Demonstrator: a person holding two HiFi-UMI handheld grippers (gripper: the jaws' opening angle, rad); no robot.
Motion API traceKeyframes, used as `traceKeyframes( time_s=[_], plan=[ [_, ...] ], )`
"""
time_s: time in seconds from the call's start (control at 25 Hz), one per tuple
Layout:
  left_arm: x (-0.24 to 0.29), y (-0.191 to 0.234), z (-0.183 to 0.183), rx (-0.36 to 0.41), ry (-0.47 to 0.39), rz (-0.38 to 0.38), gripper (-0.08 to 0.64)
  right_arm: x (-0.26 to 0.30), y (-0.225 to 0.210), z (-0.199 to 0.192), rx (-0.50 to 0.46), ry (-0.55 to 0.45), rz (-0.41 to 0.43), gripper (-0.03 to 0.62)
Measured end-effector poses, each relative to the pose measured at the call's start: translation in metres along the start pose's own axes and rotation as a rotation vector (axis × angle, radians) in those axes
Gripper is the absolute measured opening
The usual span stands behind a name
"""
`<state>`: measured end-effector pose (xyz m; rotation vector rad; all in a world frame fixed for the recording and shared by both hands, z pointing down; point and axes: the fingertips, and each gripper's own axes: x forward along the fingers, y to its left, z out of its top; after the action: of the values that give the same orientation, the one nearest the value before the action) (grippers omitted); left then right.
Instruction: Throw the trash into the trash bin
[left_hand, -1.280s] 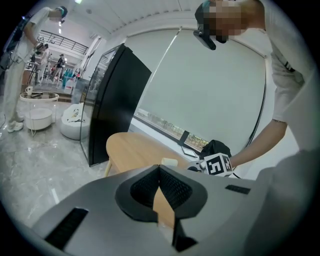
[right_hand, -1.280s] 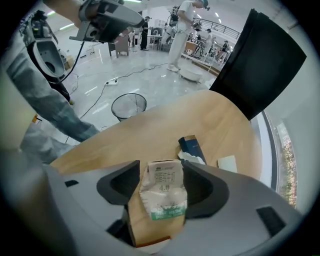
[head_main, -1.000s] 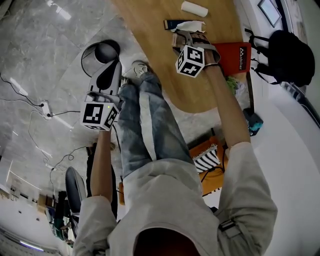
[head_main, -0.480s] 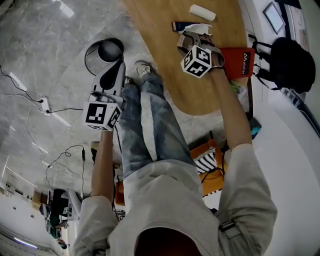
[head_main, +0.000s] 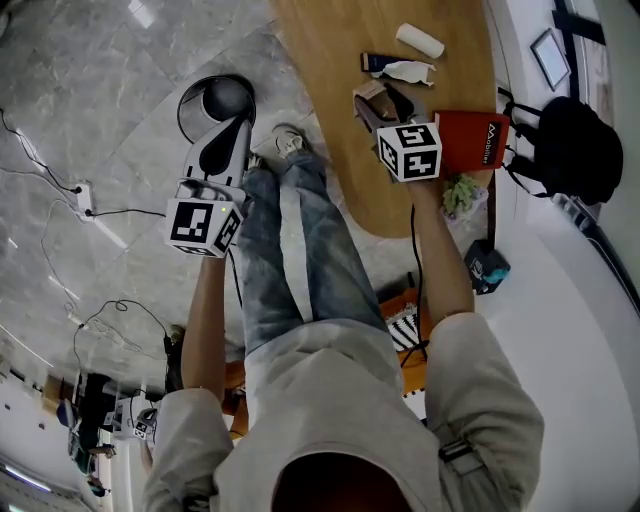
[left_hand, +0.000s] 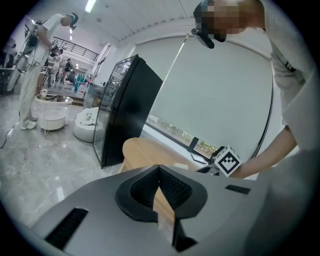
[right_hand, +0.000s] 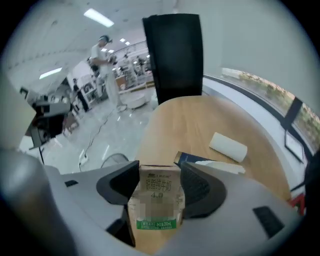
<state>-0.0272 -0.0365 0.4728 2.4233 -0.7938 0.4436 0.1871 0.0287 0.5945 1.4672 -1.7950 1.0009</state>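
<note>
Right now your right tool (right_hand: 157, 183) pinches the milk carton (right_hand: 156, 202) over the wooden bench (head_main: 330, 60), near a crumpled wrapper (head_main: 408, 70) and a white roll (head_main: 420, 40). Your left tool (left_hand: 159, 186) is pressed together, empty, beside the trash bin (head_main: 215, 100) on the floor.

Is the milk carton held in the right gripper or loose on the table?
Held: in the right gripper view, the right gripper has its jaws pressed against both sides of the milk carton.
</note>
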Motion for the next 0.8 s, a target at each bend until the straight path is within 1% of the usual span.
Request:
traceKeyframes(
  time_s=[0.08, 0.12, 0.16, 0.24, 0.32, 0.52, 0.8],
  plan=[
    [-0.006, 0.007, 0.000, -0.010, -0.011, 0.027, 0.018, -0.007, 0.005, 0.011, 0.135, -0.078, 0.003, 0.273],
    [-0.010, 0.011, -0.001, -0.016, -0.017, 0.043, 0.018, -0.010, 0.009, 0.017, 0.182, -0.112, 0.009, 0.273],
    [-0.014, 0.015, -0.001, -0.021, -0.023, 0.059, 0.018, -0.012, 0.015, 0.022, 0.213, -0.141, 0.016, 0.273],
    [-0.023, 0.024, -0.002, -0.030, -0.035, 0.088, 0.018, -0.013, 0.030, 0.030, 0.224, -0.171, 0.029, 0.273],
    [-0.033, 0.035, -0.003, -0.043, -0.048, 0.121, 0.018, -0.009, 0.050, 0.037, 0.187, -0.173, 0.051, 0.273],
    [-0.067, 0.068, -0.009, -0.073, -0.072, 0.229, 0.018, 0.012, 0.110, 0.059, 0.059, -0.151, 0.147, 0.273],
    [-0.129, 0.106, -0.024, -0.142, -0.123, 0.376, 0.018, 0.048, 0.209, 0.073, -0.128, -0.100, 0.296, 0.273]
  ],
)
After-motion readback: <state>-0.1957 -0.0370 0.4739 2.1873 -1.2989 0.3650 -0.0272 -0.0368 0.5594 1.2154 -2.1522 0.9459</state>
